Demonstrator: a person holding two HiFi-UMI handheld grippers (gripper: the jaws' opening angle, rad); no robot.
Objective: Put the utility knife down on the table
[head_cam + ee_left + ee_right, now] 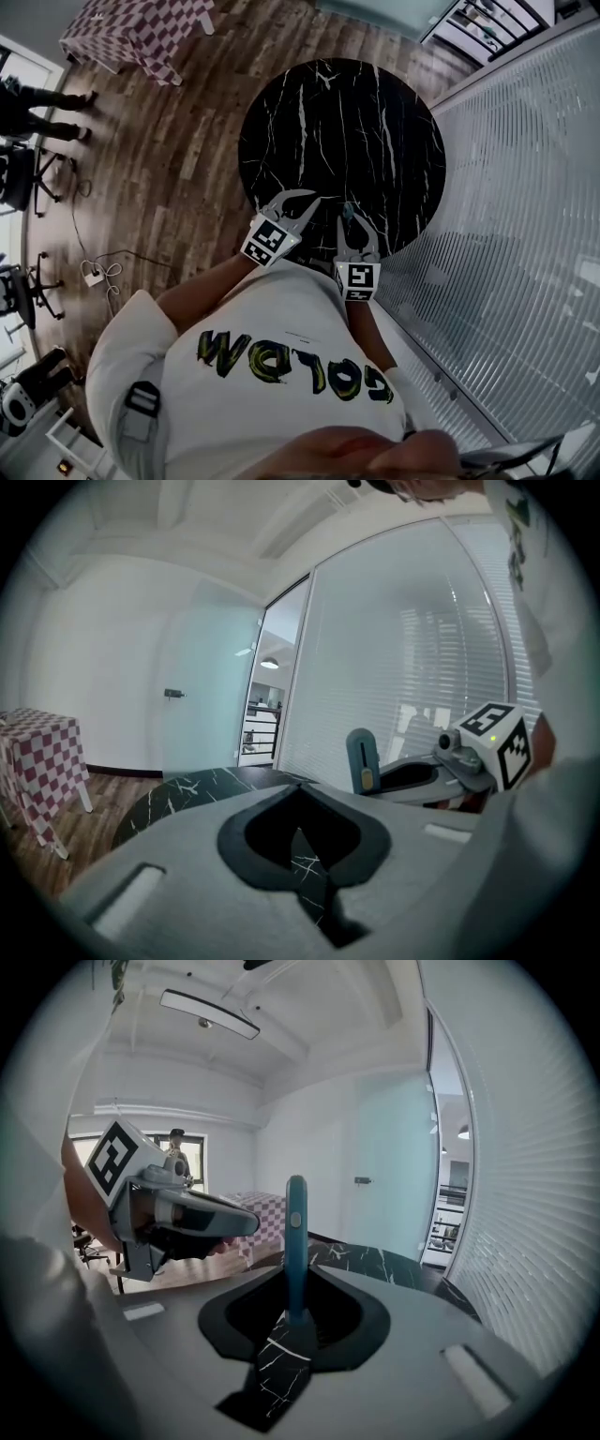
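A teal utility knife (pixel 295 1232) stands upright between the jaws of my right gripper (pixel 295 1288), which is shut on its lower end. In the head view that gripper (pixel 354 230) hovers over the near edge of the round black marble table (pixel 375 122), with the knife (pixel 347 214) sticking out ahead. My left gripper (pixel 307 199) is just to its left, also over the near rim. Its jaws (pixel 298 794) are shut with nothing between them. From the left gripper view the knife (pixel 362 761) shows at the right, held by the other gripper.
A glass wall with blinds (pixel 506 187) runs close along the table's right side. A table with a checked cloth (pixel 141 33) stands far left on the wooden floor. A person (pixel 37 98) stands at the left edge, near chairs and a power strip (pixel 94 275).
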